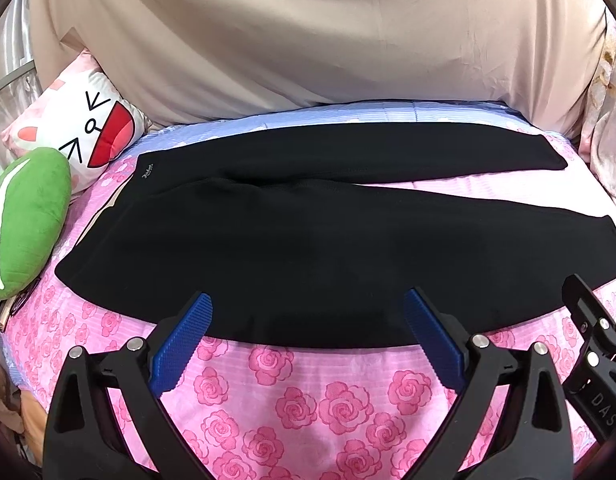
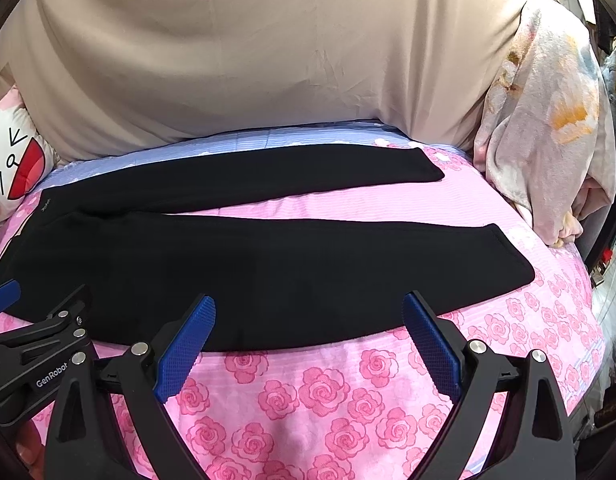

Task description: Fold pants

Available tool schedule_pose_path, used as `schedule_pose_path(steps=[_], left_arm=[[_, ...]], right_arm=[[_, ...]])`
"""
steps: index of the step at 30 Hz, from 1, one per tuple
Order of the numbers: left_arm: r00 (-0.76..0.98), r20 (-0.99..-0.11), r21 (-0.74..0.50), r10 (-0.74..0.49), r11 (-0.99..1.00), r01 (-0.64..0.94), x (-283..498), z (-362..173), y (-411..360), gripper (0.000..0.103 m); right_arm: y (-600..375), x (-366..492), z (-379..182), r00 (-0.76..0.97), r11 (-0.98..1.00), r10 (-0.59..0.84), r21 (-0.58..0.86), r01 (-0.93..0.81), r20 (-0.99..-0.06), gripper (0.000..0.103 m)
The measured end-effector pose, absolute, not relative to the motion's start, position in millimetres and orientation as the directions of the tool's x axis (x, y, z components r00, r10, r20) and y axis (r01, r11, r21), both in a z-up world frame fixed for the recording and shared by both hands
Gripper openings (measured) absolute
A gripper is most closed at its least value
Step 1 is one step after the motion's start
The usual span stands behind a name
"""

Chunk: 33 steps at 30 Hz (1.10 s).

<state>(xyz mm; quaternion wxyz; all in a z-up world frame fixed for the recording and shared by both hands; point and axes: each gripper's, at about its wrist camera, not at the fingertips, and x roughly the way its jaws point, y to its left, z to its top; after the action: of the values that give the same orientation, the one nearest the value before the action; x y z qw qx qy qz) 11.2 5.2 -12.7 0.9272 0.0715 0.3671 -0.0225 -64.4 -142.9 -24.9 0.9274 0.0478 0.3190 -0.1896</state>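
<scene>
Currently: beige curtain (image 1: 308, 40) fills the back, hanging down behind the bed (image 1: 308, 400), which has a pink rose-print sheet with a blue strip along the far edge. Black pants (image 1: 291, 248) lie flat and unfolded across the bed, waistband at the left, both legs running right, split apart with pink sheet showing between them. Pale floral blanket (image 2: 540, 140) is bunched at the bed's right end. Cartoon-face pillow (image 1: 87, 128) and green leaf plush (image 1: 23, 220) sit at the left end, touching each other. Left gripper (image 1: 308, 308) is spread wide, holding nothing, blue pads (image 1: 187, 336) over the near edge of the pants. Right gripper (image 2: 308, 312) likewise wide and empty, just beside the left one, over the near leg's edge.
</scene>
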Motion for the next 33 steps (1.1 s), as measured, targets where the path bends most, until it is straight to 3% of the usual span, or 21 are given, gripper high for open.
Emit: schedule_pose_path(steps=[33], left_arm=[[0.713, -0.701, 0.13, 0.025, 0.987, 0.093, 39.9, -16.1, -10.6, 0.095]], right_arm=[[-155.5, -35.4, -27.0, 0.714, 0.926, -0.307, -0.022, 0.378, -0.629, 0.093]])
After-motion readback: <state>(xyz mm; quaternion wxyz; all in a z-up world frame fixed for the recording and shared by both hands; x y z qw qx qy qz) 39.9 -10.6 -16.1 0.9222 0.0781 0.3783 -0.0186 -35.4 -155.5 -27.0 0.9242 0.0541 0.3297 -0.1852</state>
